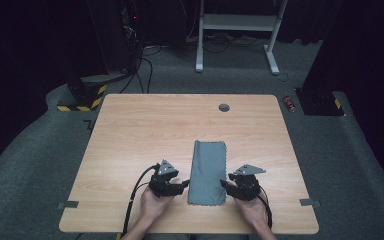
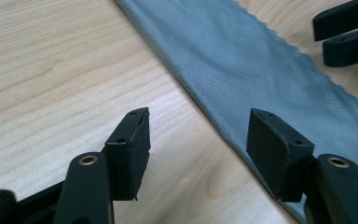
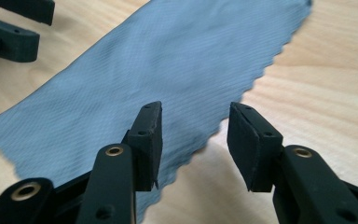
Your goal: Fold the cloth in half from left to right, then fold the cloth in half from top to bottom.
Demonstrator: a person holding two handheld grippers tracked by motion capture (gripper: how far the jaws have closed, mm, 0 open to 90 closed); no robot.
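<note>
A grey-blue cloth (image 1: 208, 172) lies folded into a long strip on the wooden table (image 1: 145, 125), with zigzag-cut edges. My left gripper (image 1: 184, 184) sits just off the strip's near left corner, jaws open and empty. From the left gripper view the cloth (image 2: 242, 60) runs past the gripper (image 2: 199, 135), whose right jaw hangs over its edge. My right gripper (image 1: 224, 183) is at the near right corner, open with nothing between its pads. In the right gripper view the cloth (image 3: 168, 70) spreads ahead, its scalloped edge passing under the gripper (image 3: 194, 133).
A small dark round cap (image 1: 224, 107) sits in the tabletop near the far edge. The other gripper's jaws (image 2: 347, 32) show at the upper right of the left gripper view. Beyond the table stand a white frame (image 1: 237, 30), cables and a red can (image 1: 289, 103) on grey carpet.
</note>
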